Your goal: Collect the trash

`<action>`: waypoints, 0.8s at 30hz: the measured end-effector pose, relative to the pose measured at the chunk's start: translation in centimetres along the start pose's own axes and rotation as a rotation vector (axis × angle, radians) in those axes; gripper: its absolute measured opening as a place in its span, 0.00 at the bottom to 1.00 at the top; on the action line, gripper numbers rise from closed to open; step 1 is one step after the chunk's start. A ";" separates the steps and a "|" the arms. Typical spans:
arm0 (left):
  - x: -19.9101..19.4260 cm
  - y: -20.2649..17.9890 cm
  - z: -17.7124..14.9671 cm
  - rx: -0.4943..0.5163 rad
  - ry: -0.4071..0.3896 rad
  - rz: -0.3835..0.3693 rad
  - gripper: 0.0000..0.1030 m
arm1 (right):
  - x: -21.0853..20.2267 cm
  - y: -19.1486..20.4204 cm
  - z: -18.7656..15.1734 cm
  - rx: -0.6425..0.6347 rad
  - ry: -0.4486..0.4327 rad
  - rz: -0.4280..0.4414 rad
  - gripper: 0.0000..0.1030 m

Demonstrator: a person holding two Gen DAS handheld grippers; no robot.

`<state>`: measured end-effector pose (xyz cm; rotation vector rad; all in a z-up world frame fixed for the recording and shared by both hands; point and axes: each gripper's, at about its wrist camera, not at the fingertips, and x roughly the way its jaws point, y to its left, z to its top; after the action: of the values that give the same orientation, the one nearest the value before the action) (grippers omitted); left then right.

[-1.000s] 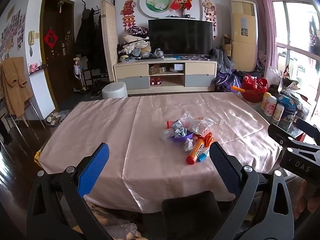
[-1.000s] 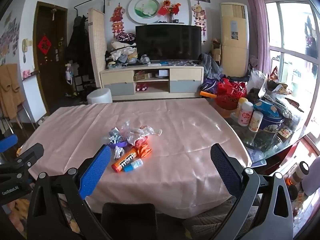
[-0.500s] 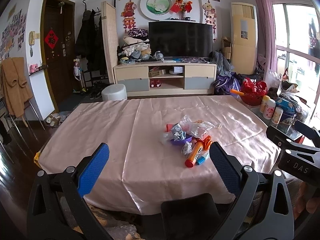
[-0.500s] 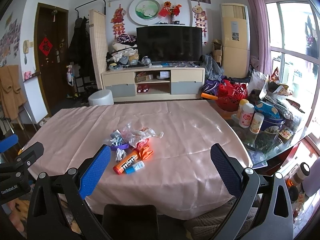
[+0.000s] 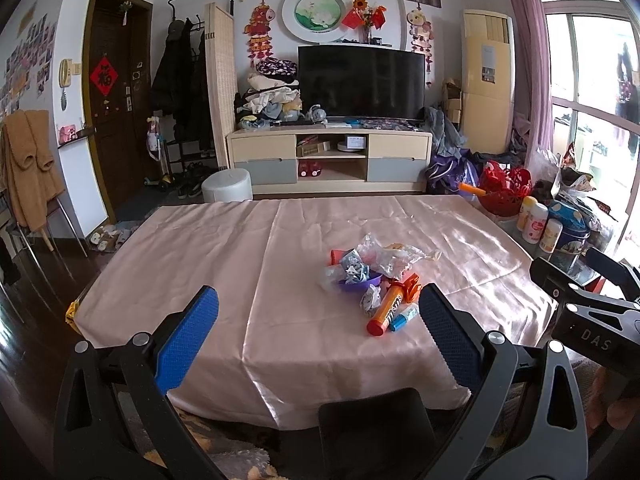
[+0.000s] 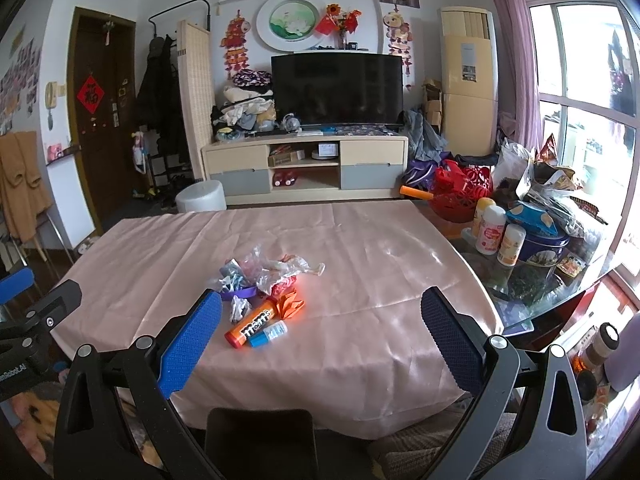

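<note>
Fingers: our left gripper (image 5: pixel 318 318) and right gripper (image 6: pixel 320 320) both spread wide, holding nothing.
Trash pile (image 6: pixel 264 292): ahead of our fingers, on counter (image 6: pixel 360 248).

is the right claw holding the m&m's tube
No, the right claw is open and empty; the m&m's tube lies on the tablecloth.

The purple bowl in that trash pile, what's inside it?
Crumpled blue-and-white wrappers fill the purple bowl, with clear plastic bunched behind. Its bottom is covered, so anything underneath cannot be seen.
</note>
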<state>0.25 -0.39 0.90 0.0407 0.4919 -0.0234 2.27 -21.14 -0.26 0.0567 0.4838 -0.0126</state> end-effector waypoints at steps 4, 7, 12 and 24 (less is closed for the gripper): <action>-0.2 -0.5 0.1 -0.001 -0.005 0.002 0.92 | -0.5 -0.1 -0.1 0.002 -0.006 0.003 0.97; -0.3 0.6 0.1 -0.005 -0.004 0.001 0.92 | -0.4 0.0 -0.1 0.002 -0.004 0.002 0.97; -0.6 0.6 0.3 -0.010 -0.008 0.004 0.92 | -0.6 0.2 -0.3 -0.001 -0.002 0.006 0.97; -0.7 1.1 0.1 -0.012 -0.012 0.004 0.92 | -0.6 0.3 -0.2 0.005 -0.006 0.003 0.97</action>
<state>-0.31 0.70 1.40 0.0294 0.4802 -0.0164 1.64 -20.87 -0.08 0.0619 0.4772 -0.0108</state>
